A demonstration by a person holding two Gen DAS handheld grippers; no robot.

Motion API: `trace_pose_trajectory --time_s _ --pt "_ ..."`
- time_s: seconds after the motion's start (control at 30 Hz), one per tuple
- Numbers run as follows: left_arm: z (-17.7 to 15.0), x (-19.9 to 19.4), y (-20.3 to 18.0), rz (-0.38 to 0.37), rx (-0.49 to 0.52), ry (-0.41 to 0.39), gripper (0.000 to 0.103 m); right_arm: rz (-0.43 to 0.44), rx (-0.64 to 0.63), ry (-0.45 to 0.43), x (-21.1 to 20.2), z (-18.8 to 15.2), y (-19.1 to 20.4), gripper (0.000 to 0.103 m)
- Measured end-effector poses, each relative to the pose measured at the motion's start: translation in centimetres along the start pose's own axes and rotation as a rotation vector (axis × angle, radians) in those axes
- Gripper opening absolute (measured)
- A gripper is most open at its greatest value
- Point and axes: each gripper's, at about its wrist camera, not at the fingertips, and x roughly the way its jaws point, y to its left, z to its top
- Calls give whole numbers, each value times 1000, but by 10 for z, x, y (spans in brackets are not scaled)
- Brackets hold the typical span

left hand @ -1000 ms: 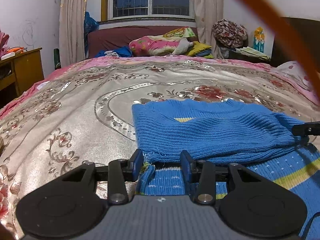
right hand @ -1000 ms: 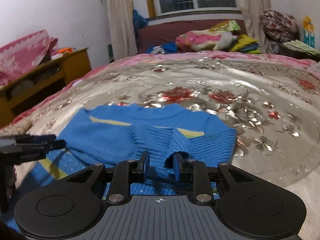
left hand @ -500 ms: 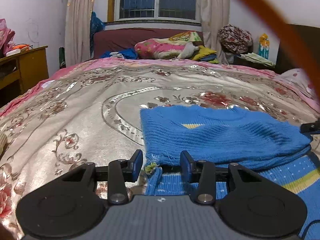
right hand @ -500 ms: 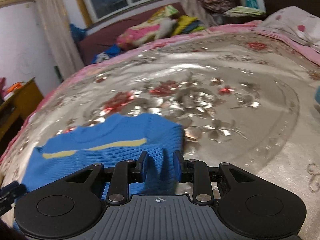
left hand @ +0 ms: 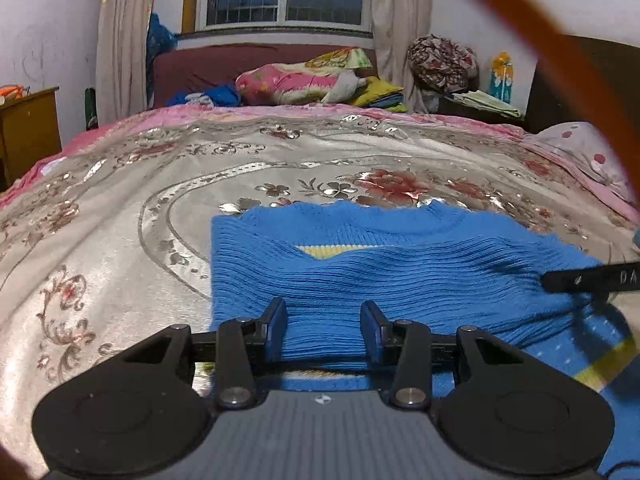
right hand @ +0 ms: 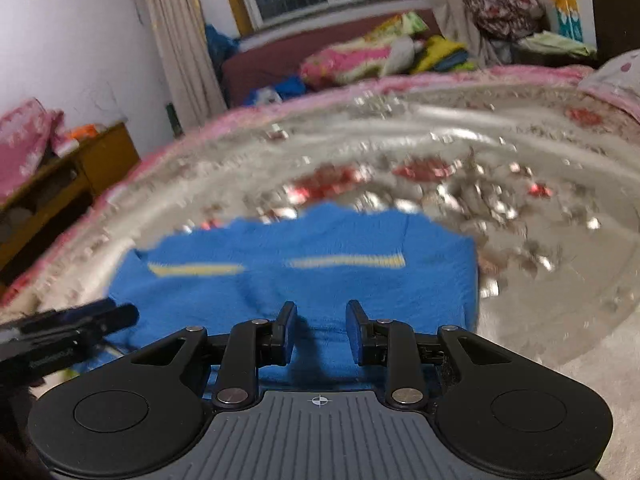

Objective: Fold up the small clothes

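A blue knitted sweater (left hand: 400, 276) with a yellow stripe lies folded on the flowered bedspread (left hand: 120, 220). My left gripper (left hand: 323, 312) hovers low over its near left part. Its jaws stand well apart, with ribbed fabric showing between them and neither pad pressing on it. In the blurred right wrist view the sweater (right hand: 320, 248) fills the middle. My right gripper (right hand: 321, 312) is over its near edge, jaws closing, blue knit between them but not pinched. Each gripper shows in the other's view: the right gripper (left hand: 588, 278), the left gripper (right hand: 80, 320).
The bedspread (right hand: 520, 280) stretches far beyond the sweater. A spotted pillow (left hand: 592, 156) lies at the right. A wooden cabinet (left hand: 28, 128) stands left of the bed. Piled bedding (left hand: 304, 80) sits under the window. An orange cable (left hand: 560, 40) arcs across the left view.
My left gripper has slid right from the sweater's frayed left corner onto the folded body. My right gripper has swung and rolled back, so the sweater sits centred again.
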Motion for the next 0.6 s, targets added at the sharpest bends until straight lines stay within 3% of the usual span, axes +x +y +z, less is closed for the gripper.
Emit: trace_pose_trajectory --time_s 0.07,0.33,0.47,0.6 --pt "0 -3 5 14 -5 1 47 -2 16 0 0 -1 -9 19" --pt "-4 -31 22 57 -58 7 47 -38 58 10 -16 -1 -21 19" --pt "-18 -56 29 72 -67 12 47 -21 44 -31 -52 -12 -15 26" --pt "-34 -76 36 65 -98 44 47 8 100 -67 -91 -42 -24 27"
